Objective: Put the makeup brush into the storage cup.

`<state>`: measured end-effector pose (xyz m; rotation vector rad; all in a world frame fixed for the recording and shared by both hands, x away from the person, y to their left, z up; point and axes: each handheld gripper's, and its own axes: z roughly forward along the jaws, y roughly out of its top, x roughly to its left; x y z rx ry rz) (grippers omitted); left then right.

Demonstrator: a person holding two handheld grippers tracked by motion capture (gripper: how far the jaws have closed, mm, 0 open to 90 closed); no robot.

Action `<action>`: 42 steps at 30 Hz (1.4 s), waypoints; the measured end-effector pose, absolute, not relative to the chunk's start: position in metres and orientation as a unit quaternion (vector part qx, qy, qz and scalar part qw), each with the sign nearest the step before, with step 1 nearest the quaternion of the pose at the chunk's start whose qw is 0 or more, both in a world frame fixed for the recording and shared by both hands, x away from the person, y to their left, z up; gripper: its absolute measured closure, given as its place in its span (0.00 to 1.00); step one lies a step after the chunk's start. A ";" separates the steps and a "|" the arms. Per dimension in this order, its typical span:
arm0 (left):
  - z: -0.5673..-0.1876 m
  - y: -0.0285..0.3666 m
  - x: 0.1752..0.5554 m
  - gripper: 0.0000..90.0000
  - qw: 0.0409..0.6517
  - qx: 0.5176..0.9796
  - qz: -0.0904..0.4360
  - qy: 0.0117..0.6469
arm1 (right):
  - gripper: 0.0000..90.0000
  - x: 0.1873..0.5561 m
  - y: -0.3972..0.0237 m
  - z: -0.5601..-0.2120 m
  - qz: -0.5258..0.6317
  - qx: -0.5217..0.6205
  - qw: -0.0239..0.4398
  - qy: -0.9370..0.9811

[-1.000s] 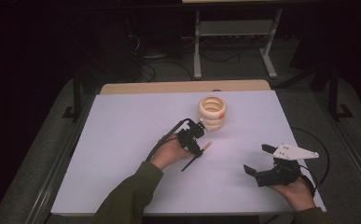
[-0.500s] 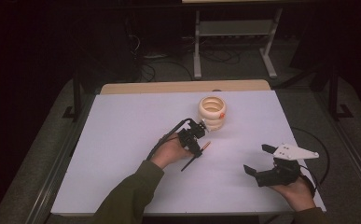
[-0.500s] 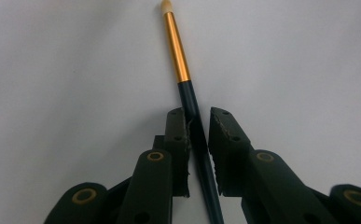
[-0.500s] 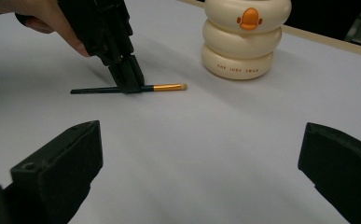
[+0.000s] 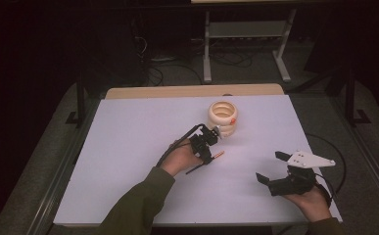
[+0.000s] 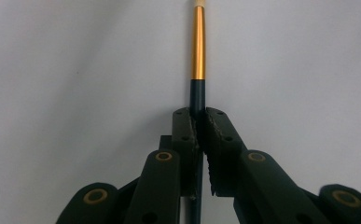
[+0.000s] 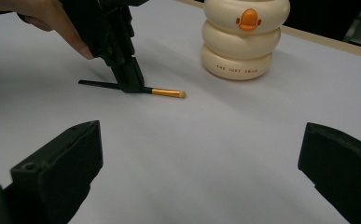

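A thin brush (image 6: 197,46) with a black handle, a gold ferrule and a small pale tip lies flat on the white table (image 5: 128,147). My left gripper (image 6: 197,116) points down on it and has just been closing; its jaws now pinch the black handle just behind the ferrule. From above, the left gripper (image 5: 205,157) and the brush (image 5: 218,155) sit just in front of a cream ringed holder (image 5: 223,119) with an orange mark. The right gripper view shows the brush (image 7: 164,92) and holder (image 7: 243,39). My right gripper (image 5: 271,166) rests open near the front right, holding nothing.
The right gripper's cable (image 5: 336,161) loops off the table's right edge. A wooden strip (image 5: 192,91) runs along the table's far edge. Beyond it stand a metal frame (image 5: 246,34) and loose cables on the dark floor.
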<state>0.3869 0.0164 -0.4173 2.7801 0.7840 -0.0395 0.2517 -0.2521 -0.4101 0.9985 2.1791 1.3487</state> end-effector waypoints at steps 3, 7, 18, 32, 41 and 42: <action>-0.417 0.016 0.386 0.92 0.125 0.956 -0.009 0.265 | 0.00 0.252 -0.252 -0.410 0.481 0.355 0.195 0.778; -0.417 0.015 0.386 0.92 0.121 0.958 -0.007 0.261 | 0.00 0.252 -0.252 -0.410 0.481 0.356 0.194 0.778; -0.416 0.015 0.384 0.93 0.123 0.961 0.000 0.249 | 0.00 0.252 -0.252 -0.410 0.482 0.354 0.196 0.777; -0.401 0.034 0.387 0.93 0.197 0.944 -0.014 0.263 | 0.00 0.251 -0.252 -0.410 0.482 0.356 0.195 0.777; -0.396 0.056 0.382 0.93 0.248 0.934 -0.021 0.256 | 0.00 0.252 -0.251 -0.409 0.480 0.354 0.193 0.779; -0.395 0.059 0.381 0.93 0.256 0.933 -0.025 0.252 | 0.00 0.251 -0.250 -0.409 0.480 0.358 0.189 0.779</action>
